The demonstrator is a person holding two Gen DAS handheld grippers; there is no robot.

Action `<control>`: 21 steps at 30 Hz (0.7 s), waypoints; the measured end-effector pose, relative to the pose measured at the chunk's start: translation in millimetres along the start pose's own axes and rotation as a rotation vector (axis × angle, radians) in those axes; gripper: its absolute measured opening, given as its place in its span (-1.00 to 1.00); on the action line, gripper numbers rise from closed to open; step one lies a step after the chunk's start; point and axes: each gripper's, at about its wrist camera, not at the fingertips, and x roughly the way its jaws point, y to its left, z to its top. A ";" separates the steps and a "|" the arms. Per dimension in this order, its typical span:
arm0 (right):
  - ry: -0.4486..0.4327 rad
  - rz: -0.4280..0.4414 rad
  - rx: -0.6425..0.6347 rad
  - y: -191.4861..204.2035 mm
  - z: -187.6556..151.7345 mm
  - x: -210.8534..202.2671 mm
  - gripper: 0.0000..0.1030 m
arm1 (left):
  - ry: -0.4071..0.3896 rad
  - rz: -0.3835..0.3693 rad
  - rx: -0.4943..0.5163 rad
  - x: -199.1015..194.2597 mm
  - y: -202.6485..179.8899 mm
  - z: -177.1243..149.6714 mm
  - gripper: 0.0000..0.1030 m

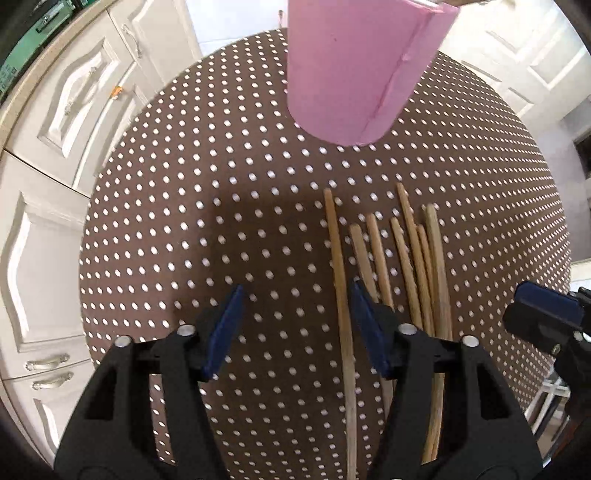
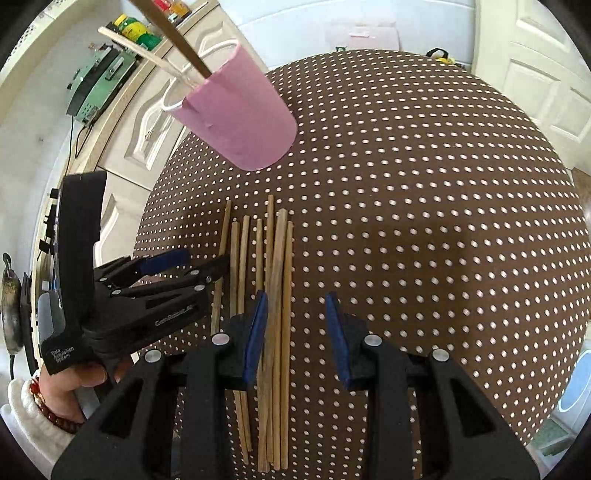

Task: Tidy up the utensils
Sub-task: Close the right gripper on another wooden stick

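1. Table – round, brown cloth with white dots, fills both views. White cabinets beyond its 9–10 o'clock edge in the left wrist view; a white door at 1 o'clock in the right wrist view.
2. Cup – pink, standing on the table at 11 o'clock in the right wrist view, 12 o'clock in the left wrist view. Two sticks stand in it and lean out toward 10–11 o'clock.
3. Chopsticks – loose bundle of about seven lying flat on the cloth, roughly parallel, tips toward the cup but well short of it. Some overlap at the near end.
4. Left gripper – jaws wide apart, holding nothing. One chopstick lies apart at the left edge of the bundle and runs between the fingers, close to the right one; I can't tell if they touch. The rest of the bundle sits at 1–2 o'clock from the gripper, partly under the right finger.
5. Right gripper – jaws apart, holding nothing. The right side of the bundle lies between the fingers, against the left one; the other sticks run under or outside it. Height over the cloth: can't tell.
6. Cross views – the left gripper shows at 9 o'clock in the right wrist view, held by a hand with a white cuff and red bead bracelet. A bit of the right gripper shows at 3 o'clock in the left wrist view.
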 end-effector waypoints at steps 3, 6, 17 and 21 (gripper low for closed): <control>0.022 0.004 -0.013 6.8 5.7 9.5 -0.46 | -0.021 -0.002 -0.016 -2.5 4.4 3.8 -0.45; 0.052 0.007 -0.024 14.6 14.4 22.1 -0.57 | -0.025 -0.015 -0.031 -3.9 14.0 6.8 -0.78; 0.120 -0.028 -0.053 34.8 37.1 56.2 -0.79 | -0.038 -0.116 -0.106 -10.9 38.4 -10.0 -0.88; 0.130 -0.038 -0.051 38.5 39.8 63.8 -0.89 | -0.052 -0.133 -0.099 -17.0 36.0 -9.6 -0.88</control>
